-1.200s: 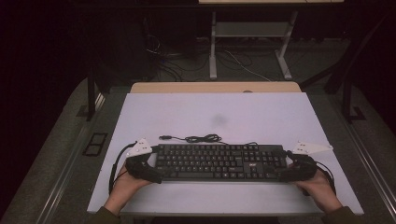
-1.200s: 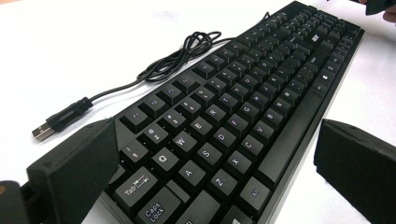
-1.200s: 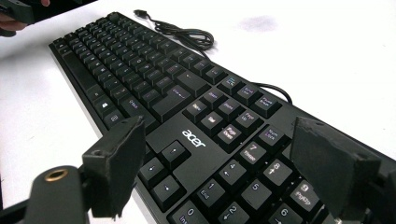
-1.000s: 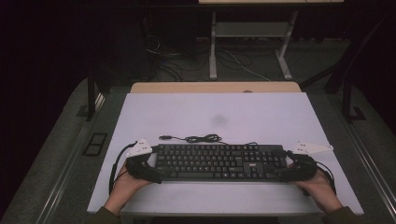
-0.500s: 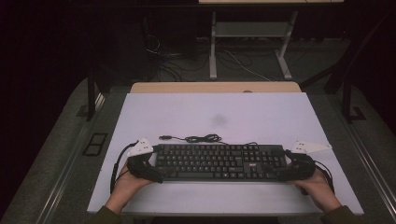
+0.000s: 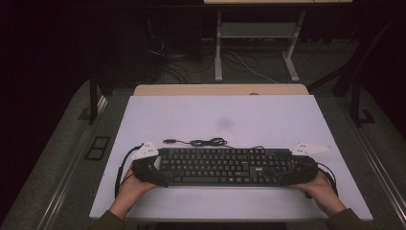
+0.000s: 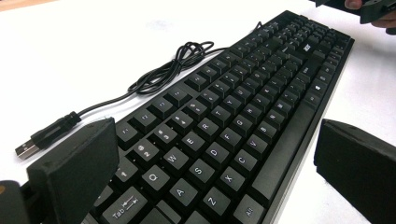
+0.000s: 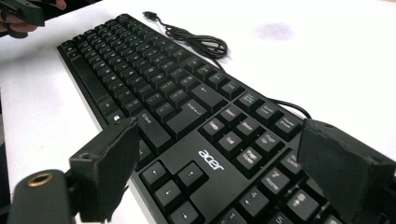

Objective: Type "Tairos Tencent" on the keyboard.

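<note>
A black Acer keyboard (image 6: 225,166) lies across the lower middle of the white counter (image 6: 268,117), its coiled USB cable (image 6: 203,142) just behind it. The left hand-held gripper (image 6: 158,173) and right hand-held gripper (image 6: 292,173) each straddle one end, jaws spread wide.

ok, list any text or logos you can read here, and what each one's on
"acer": white logo on the keyboard, above the arrow keys, in the right gripper view.
"Tab", "Alt": left-end keys, left gripper view.
"Q W E R", "A S D", "Z X C": letter keys, left gripper view.
"7": number-pad key, right gripper view.
Other key legends are too blurred; in the high view all are too small.
Nothing readable on the cable or table.
</note>
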The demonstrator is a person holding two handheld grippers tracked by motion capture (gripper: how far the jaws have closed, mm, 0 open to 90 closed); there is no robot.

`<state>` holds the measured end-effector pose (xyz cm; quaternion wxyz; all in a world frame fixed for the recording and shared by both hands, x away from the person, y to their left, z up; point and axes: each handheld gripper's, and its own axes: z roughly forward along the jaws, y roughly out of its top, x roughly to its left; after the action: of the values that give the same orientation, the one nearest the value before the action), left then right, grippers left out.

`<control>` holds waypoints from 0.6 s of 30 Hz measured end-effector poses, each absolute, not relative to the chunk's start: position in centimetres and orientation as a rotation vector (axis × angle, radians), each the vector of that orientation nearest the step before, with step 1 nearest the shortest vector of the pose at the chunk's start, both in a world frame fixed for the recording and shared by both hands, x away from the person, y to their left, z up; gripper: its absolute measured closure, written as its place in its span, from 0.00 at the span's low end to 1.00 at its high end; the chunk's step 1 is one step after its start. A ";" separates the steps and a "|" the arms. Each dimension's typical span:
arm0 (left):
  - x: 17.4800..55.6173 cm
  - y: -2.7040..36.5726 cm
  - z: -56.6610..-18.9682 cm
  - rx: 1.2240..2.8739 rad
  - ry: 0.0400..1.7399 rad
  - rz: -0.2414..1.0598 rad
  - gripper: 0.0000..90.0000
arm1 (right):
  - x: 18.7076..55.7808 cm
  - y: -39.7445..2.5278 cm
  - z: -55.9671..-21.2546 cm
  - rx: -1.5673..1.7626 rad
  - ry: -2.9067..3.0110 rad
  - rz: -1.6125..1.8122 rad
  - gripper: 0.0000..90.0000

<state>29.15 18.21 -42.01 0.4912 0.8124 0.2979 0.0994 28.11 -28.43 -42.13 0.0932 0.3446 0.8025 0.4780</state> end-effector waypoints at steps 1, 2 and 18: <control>29.2 18.2 -42.0 1.973 0.721 0.240 0.00 | 28.1 -28.4 -42.1 1.023 2.382 1.419 0.14; 29.2 18.2 -42.0 1.974 0.721 0.241 0.00 | 28.2 -28.2 -42.2 1.025 2.387 1.422 0.13; 29.4 17.7 -42.0 1.983 0.720 0.224 0.00 | 29.0 -26.5 -41.9 1.012 2.411 1.438 0.13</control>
<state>29.43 17.70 -41.96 0.4881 0.8157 0.2964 0.0921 29.01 -26.50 -41.93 0.0786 0.3380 0.8055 0.4804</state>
